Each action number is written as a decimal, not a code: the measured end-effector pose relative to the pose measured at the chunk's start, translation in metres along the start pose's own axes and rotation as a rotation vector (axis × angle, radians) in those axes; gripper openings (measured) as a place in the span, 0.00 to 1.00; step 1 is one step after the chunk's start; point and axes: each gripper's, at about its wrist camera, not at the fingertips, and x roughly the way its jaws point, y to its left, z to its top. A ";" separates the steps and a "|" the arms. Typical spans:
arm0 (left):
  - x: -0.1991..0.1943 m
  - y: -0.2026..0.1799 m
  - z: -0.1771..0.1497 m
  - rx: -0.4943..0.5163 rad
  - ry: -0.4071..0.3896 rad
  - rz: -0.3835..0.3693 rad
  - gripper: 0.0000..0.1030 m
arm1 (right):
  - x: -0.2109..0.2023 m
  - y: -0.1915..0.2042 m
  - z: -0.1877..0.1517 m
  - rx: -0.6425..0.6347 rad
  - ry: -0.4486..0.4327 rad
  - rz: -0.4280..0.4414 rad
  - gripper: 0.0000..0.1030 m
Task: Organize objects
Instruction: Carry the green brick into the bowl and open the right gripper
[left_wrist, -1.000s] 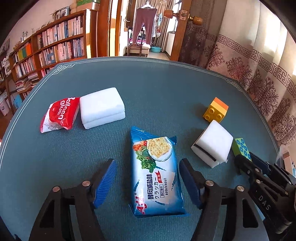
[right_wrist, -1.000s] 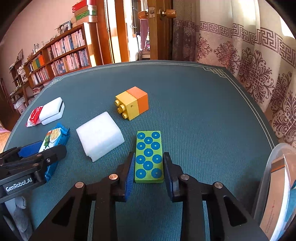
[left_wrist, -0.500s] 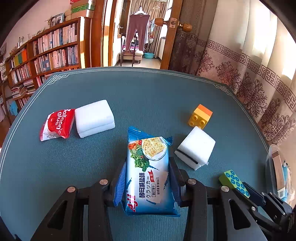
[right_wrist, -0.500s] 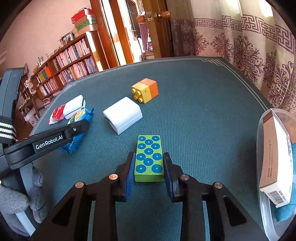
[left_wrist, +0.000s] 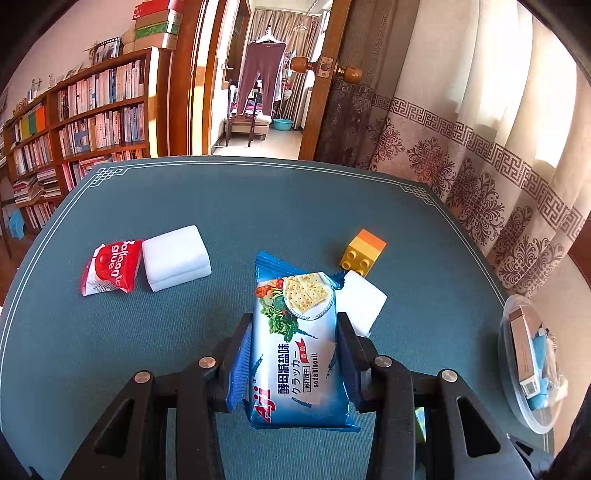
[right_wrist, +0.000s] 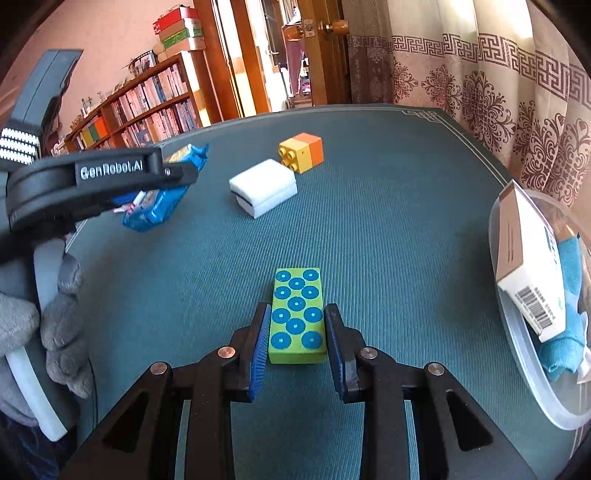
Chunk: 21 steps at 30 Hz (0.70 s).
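Note:
My left gripper (left_wrist: 293, 332) is shut on a blue soda biscuit packet (left_wrist: 299, 347) and holds it above the green table; the packet also shows in the right wrist view (right_wrist: 162, 199). My right gripper (right_wrist: 297, 321) is shut on a green block with blue dots (right_wrist: 297, 314), lifted off the table. A clear plastic bin (right_wrist: 517, 332) at the right edge holds a white box (right_wrist: 528, 266) and a blue cloth (right_wrist: 569, 325); the bin also shows in the left wrist view (left_wrist: 517, 398).
On the table lie a red snack packet (left_wrist: 112, 267), a white sponge (left_wrist: 175, 256) beside it, a second white sponge (right_wrist: 264, 186) and a yellow-orange brick (right_wrist: 301, 152). Curtains hang to the right, bookshelves stand at the left.
My left gripper closed on the biscuit packet and lifted it. My right gripper raised the green block and moved back toward the bin.

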 end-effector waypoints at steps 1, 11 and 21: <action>0.000 -0.001 0.000 0.000 0.000 -0.002 0.43 | 0.000 0.000 -0.005 -0.005 0.003 -0.002 0.31; -0.007 -0.012 -0.001 0.024 -0.008 -0.029 0.43 | 0.005 0.011 -0.006 -0.066 -0.022 -0.071 0.37; -0.013 -0.021 -0.003 0.042 -0.014 -0.060 0.43 | -0.004 0.007 -0.007 -0.016 -0.032 -0.052 0.29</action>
